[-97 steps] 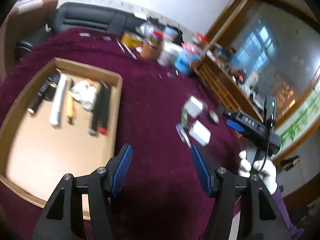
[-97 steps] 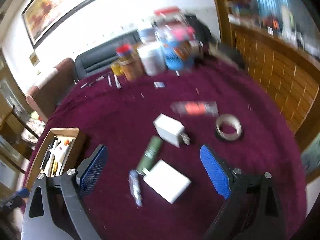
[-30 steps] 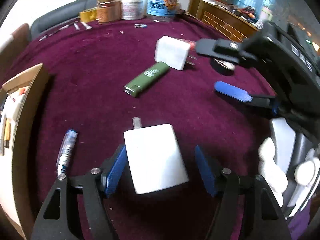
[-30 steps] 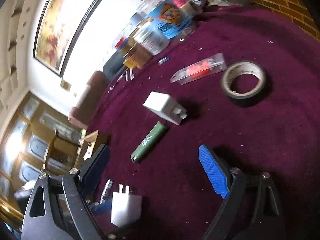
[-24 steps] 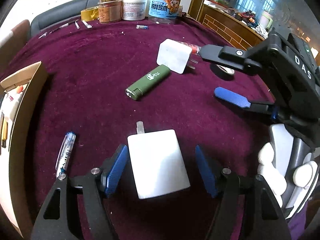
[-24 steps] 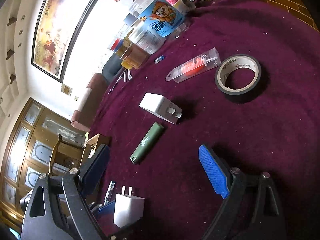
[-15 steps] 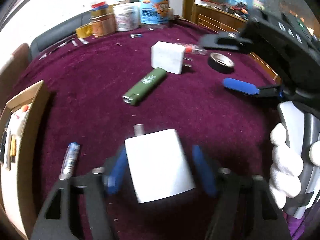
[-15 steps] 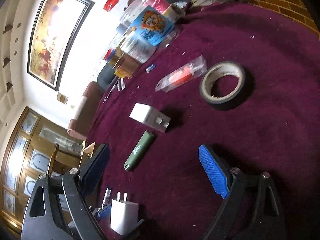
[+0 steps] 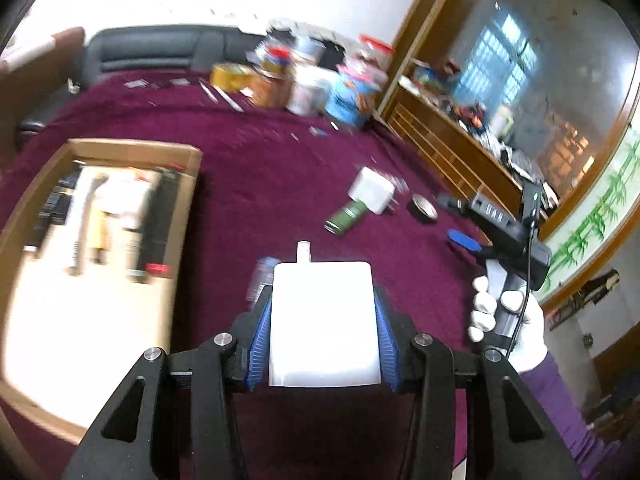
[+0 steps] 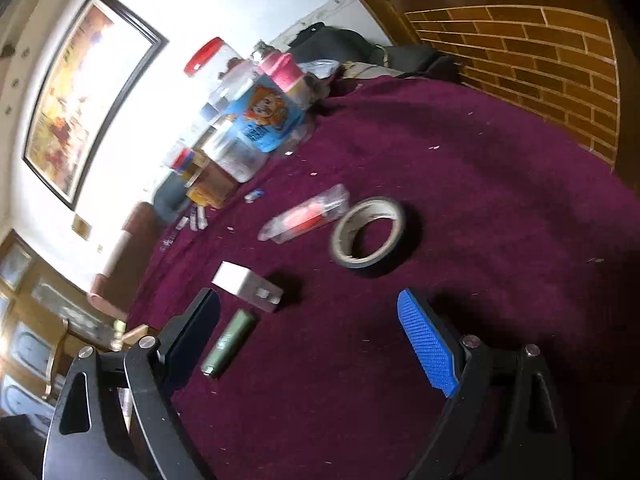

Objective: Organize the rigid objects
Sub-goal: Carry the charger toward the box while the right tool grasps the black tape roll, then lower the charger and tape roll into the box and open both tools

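Note:
My left gripper (image 9: 323,336) is shut on a white charger plug (image 9: 323,320) and holds it above the maroon table, just right of the wooden tray (image 9: 182,216) that holds pens and other items. My right gripper (image 10: 308,336) is open and empty above the table; it also shows in the left wrist view (image 9: 464,239). Below it lie a second white charger (image 10: 246,286), a green lighter (image 10: 229,342), a tape roll (image 10: 368,237) and a clear pack with a red item (image 10: 306,212). The charger (image 9: 372,196), lighter (image 9: 346,216) and tape roll (image 9: 424,207) also show in the left wrist view.
Jars and tins (image 9: 312,80) stand at the table's far edge, with small pens and bits beside them. A blue-capped pen (image 9: 260,276) lies under the held charger. A black sofa (image 9: 160,52) is behind the table and a wooden cabinet (image 9: 460,140) to the right.
My left gripper has shut on the white charger, lifted it off the table and swung left toward the tray. My right gripper has stayed open over the tape roll area.

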The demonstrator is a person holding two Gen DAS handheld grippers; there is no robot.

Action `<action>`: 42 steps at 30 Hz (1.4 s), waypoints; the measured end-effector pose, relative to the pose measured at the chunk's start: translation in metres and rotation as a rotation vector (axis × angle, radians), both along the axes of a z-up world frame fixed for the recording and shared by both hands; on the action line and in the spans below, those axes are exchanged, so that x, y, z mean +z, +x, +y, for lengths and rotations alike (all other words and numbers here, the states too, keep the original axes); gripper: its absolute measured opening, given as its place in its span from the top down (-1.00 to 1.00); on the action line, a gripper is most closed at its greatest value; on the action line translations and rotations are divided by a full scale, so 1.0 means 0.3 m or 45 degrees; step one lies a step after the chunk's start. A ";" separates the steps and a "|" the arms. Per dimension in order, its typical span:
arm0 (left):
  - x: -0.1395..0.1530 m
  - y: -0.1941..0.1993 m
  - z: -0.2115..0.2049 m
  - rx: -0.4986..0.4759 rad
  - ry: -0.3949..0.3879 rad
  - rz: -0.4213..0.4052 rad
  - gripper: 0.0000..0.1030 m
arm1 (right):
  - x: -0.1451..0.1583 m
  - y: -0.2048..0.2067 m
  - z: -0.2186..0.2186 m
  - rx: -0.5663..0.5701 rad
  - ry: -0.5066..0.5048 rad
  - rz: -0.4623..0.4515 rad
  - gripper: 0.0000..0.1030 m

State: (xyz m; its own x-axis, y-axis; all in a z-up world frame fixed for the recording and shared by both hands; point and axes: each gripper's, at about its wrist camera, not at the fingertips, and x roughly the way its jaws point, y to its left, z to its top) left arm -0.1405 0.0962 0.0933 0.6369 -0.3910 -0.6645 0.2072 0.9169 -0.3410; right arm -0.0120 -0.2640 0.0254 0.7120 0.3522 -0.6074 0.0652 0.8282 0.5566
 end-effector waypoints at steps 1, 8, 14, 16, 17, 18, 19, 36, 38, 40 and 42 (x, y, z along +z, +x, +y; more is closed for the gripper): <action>0.008 -0.012 0.042 0.026 0.000 -0.015 0.21 | 0.013 0.008 0.014 0.012 -0.083 0.008 -0.62; -0.039 -0.048 0.279 0.217 -0.034 0.022 0.21 | 0.042 0.139 0.142 0.205 -0.562 0.068 0.22; -0.076 -0.069 0.430 0.373 -0.027 0.066 0.21 | -0.039 0.254 0.227 0.328 -0.748 0.145 0.47; -0.088 -0.076 0.465 0.404 -0.036 0.080 0.21 | -0.048 0.270 0.225 0.326 -0.785 0.166 0.62; -0.093 -0.076 0.476 0.415 -0.041 0.084 0.21 | -0.046 0.274 0.211 0.319 -0.773 0.180 0.78; -0.098 -0.073 0.489 0.424 -0.047 0.087 0.21 | -0.041 0.276 0.188 0.321 -0.732 0.192 0.85; -0.101 -0.071 0.496 0.428 -0.052 0.089 0.21 | -0.038 0.275 0.171 0.319 -0.702 0.196 0.85; -0.172 0.031 0.504 0.396 0.016 0.241 0.21 | 0.273 -0.031 0.518 0.613 -0.525 -0.121 0.85; -0.171 0.038 0.512 0.403 0.052 0.248 0.21 | 0.289 -0.066 0.630 0.708 -0.500 -0.147 0.85; -0.172 0.053 0.532 0.409 0.089 0.260 0.21 | 0.293 -0.102 0.735 0.805 -0.476 -0.164 0.85; -0.181 0.077 0.557 0.421 0.115 0.276 0.21 | 0.288 -0.141 0.842 0.907 -0.448 -0.169 0.85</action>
